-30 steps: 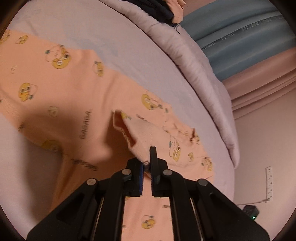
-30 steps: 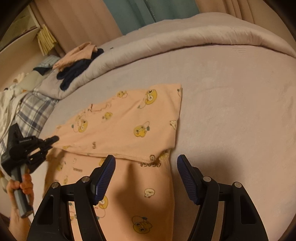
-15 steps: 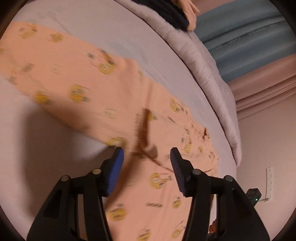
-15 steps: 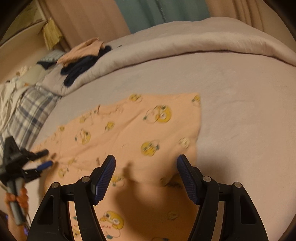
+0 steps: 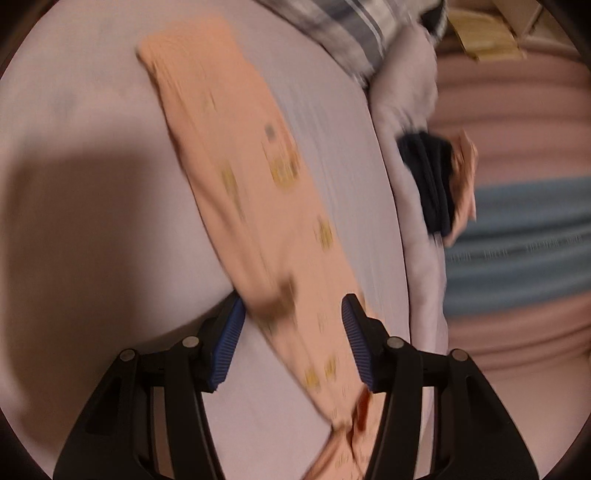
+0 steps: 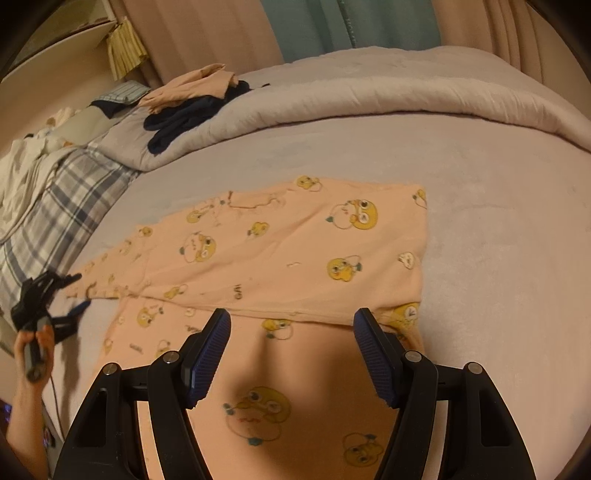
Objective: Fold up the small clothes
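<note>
A small peach garment (image 6: pixel 295 254) printed with yellow cartoon faces lies flat on the bed, one part folded over the other. My right gripper (image 6: pixel 291 332) is open and empty, just above the fold's near edge. My left gripper (image 5: pixel 293 317) is open and empty, over the garment's narrow end (image 5: pixel 251 206); that view is blurred. The left gripper also shows at the far left of the right wrist view (image 6: pixel 55 295), by the garment's left tip.
A rolled grey duvet (image 6: pixel 369 96) runs along the bed's far side. Dark blue and peach clothes (image 6: pixel 192 107) are piled on it. A plaid cloth (image 6: pixel 48 206) lies at the left. Curtains (image 6: pixel 332 26) hang behind. Bare sheet (image 6: pixel 509 258) lies at the right.
My left gripper opened and let go of the garment's edge, which now lies flat. It then swung round toward the garment's left end. My right gripper stayed open and moved slightly closer.
</note>
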A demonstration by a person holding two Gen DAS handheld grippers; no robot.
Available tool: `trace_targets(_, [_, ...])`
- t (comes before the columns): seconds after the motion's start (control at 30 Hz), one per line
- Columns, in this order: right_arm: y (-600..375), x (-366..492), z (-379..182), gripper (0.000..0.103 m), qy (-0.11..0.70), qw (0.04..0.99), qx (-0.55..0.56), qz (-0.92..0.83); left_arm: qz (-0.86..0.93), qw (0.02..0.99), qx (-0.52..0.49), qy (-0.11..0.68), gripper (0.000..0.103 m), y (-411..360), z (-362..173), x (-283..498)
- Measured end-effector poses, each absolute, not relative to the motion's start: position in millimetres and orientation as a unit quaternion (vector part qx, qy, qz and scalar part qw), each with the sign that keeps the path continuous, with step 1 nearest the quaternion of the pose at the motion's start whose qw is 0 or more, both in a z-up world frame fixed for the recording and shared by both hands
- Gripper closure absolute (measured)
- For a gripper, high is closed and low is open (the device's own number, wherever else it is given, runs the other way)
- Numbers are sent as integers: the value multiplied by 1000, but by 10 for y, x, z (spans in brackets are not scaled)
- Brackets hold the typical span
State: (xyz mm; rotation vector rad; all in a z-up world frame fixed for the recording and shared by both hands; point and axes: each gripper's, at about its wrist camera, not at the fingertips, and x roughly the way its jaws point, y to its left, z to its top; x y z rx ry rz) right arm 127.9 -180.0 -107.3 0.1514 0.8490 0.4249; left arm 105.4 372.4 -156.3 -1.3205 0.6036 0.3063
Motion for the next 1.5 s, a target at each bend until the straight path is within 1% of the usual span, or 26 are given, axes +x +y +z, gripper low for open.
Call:
trace_targets(0.1, [-1739, 1256, -1050, 35, 407, 887, 63, 207, 146, 720, -631, 251, 51, 3974, -1595, 1057])
trace_targets(0.27, [-1669, 1228, -1049, 35, 412, 886, 46, 209, 175, 704, -655, 210, 51, 4347, -1569, 997])
trace_targets(0.3, [-1657, 1223, -1048, 35, 412, 885, 44, 210, 179, 700, -661, 202, 52, 4394, -1577, 973])
trace_targets(0.37, [-1633, 1224, -1048, 35, 413, 885, 38, 211, 191, 697, -664, 195, 57, 4489, -1584, 962])
trace_targets(0.4, [-1615, 1227, -1053, 35, 413, 885, 35, 211, 198, 697, -662, 192, 63, 4543, -1576, 946])
trace_targets(0.47, [-1574, 1227, -1065, 35, 415, 884, 31, 213, 208, 706, -642, 215, 82, 4599, -1563, 998])
trace_targets(0.5, [-1557, 1223, -1070, 35, 415, 883, 30, 216, 210, 710, -632, 227, 103, 4611, -1558, 1028])
trace_targets(0.53, [-1541, 1215, -1070, 35, 415, 883, 29, 216, 210, 714, -626, 235, 102, 4622, -1562, 1057])
trace_targets(0.67, [-1517, 1197, -1066, 35, 415, 883, 30, 218, 207, 740, -593, 242, 103, 4531, -1438, 1086])
trace_targets(0.83, [-1585, 1196, -1071, 35, 416, 883, 43, 214, 135, 817, -502, 251, 103, 3986, -829, 1370])
trace_targets(0.9, [-1637, 1195, -1084, 35, 417, 882, 58, 212, 87, 843, -468, 252, 102, 3607, -554, 1547])
trace_targets(1.03, [-1740, 1141, -1073, 35, 413, 882, 78, 213, 12, 868, -416, 271, 103, 2779, -244, 1894])
trace_targets(1.1, [-1788, 1103, -1053, 35, 408, 885, 77, 210, -19, 876, -390, 283, 102, 2368, -176, 2047])
trace_targets(1.27, [-2021, 1067, -1024, 35, 398, 891, 98, 196, -83, 885, -313, 334, 103, 1120, -244, 2384])
trace_targets(1.33, [-2140, 1057, -1035, 35, 397, 893, 108, 183, -95, 892, -266, 353, 101, 657, -335, 2460])
trace_targets(1.37, [-2188, 1050, -1046, 35, 398, 893, 111, 176, -98, 897, -227, 367, 101, 306, -430, 2485])
trace_targets(1.4, [-2249, 1047, -1063, 35, 399, 894, 115, 168, -103, 897, -204, 378, 94, 99, -522, 2504])
trace_targets(1.43, [-2295, 1046, -1078, 35, 400, 894, 120, 162, -118, 890, -179, 402, 84, -170, -664, 2535])
trace_targets(1.5, [-2385, 1045, -1113, 35, 404, 892, 132, 152, -129, 875, -158, 440, 75, -448, -894, 2581])
